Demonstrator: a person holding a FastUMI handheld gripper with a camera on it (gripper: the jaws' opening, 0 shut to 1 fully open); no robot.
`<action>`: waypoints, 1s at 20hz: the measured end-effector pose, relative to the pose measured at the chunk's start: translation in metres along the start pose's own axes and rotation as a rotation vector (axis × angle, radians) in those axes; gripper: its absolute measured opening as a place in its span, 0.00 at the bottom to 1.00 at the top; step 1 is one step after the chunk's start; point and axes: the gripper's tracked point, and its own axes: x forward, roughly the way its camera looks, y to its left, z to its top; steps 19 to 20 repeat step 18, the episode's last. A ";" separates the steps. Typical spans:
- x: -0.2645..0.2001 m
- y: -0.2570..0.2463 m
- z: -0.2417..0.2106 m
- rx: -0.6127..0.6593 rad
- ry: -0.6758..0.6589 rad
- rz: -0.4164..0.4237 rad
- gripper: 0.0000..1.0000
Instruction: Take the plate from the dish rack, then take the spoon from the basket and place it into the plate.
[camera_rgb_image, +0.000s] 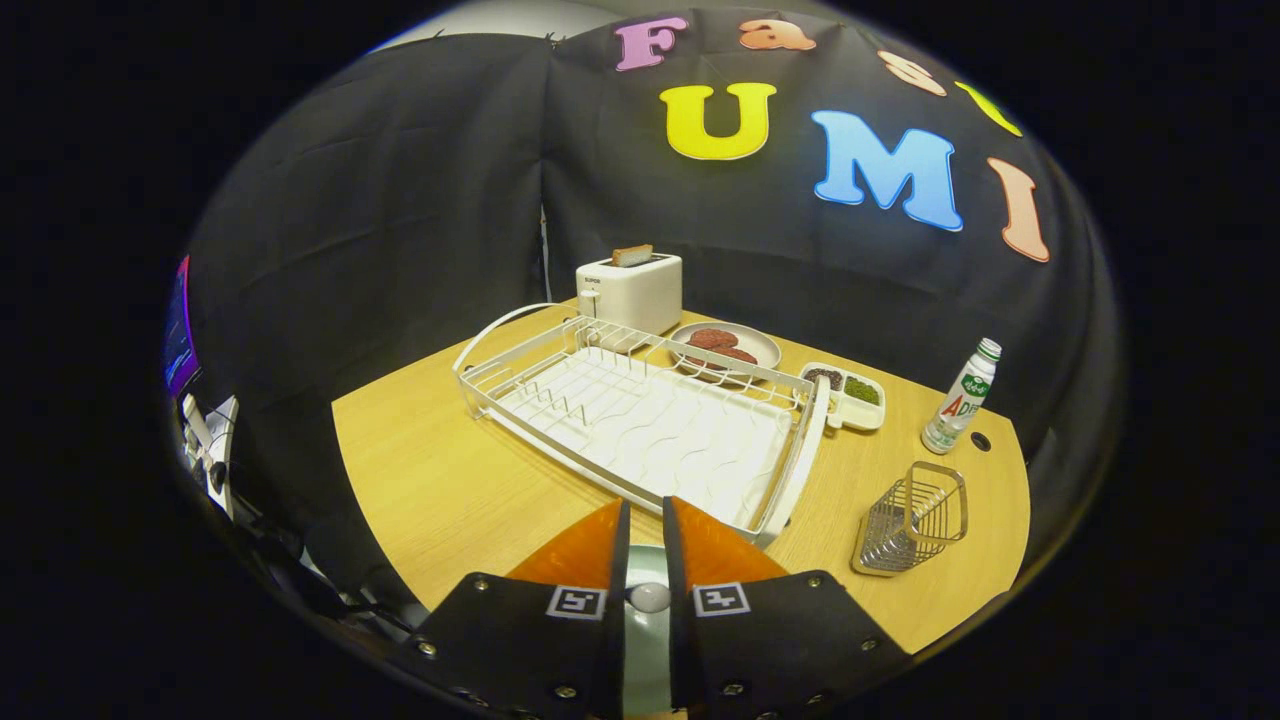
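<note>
So the rack (800, 450) sits at 12 o'clock just ahead of the jaws and has nothing in it, and the wire basket (912, 520) at about 2 o'clock looks bare too, so my read is both pickups are done and this is the drop-off. The jaws are pulled nearly together with just a thin slit. A small rounded shiny bit, which I take for the spoon (650, 597), is wedged in that slit and seems to touch both sides, so I'd call it clamped. The pale plate (645, 650) shows through the gap, right under the jaws at 6 o'clock on the near edge of the surface (450, 480). That makes sense, since parking the plate close means the spoon only has to go down, not across. I can't tell how high the spoon hangs over it. The other stuff is well out of the way past the rack: toaster (630, 292) at 12, a dish of patties (765, 345) and a little two-part tray (850, 425) around 1, and the bottle (962, 398) near 2. Next is probably lower and let go, gently so it doesn't clatter or slide off the rim.
</note>
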 end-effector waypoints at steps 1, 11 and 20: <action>-0.001 -0.007 -0.002 0.012 0.002 -0.017 0.18; -0.086 -0.119 0.060 0.183 -0.222 -0.294 0.19; -0.185 -0.207 0.126 0.223 -0.453 -0.574 0.21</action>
